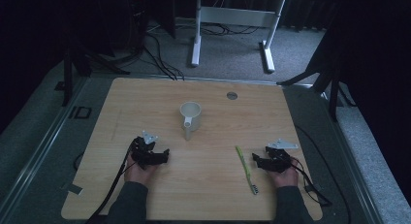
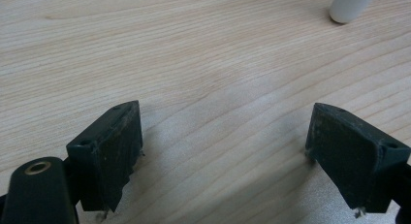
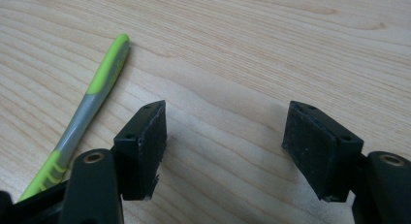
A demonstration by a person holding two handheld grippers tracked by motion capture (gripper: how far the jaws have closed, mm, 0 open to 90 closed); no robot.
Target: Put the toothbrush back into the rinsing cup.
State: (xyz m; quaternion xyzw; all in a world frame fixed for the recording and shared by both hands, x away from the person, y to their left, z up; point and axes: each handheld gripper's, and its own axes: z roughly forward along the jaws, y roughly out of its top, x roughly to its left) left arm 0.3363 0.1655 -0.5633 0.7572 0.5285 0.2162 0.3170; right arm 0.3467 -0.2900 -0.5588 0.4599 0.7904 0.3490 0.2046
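A white mug (image 1: 190, 116) stands upright in the middle of the wooden table (image 1: 145, 103), its handle toward the person. A green and grey toothbrush (image 1: 246, 168) lies flat at the front right, bristle end nearest the person. My left gripper (image 1: 165, 156) rests on the table front left of the mug, jaws open with bare wood between them (image 2: 224, 136); the mug's handle (image 2: 350, 6) shows at the top right of its view. My right gripper (image 1: 255, 158) rests just right of the toothbrush, open and holding nothing (image 3: 224, 132). The toothbrush handle (image 3: 92, 95) lies beside its left jaw.
A round grey grommet (image 1: 232, 95) sits in the tabletop at the back right. Beyond the far edge stand the white legs of another desk (image 1: 196, 40) and loose cables on grey carpet. Cables trail from both grippers off the front edge.
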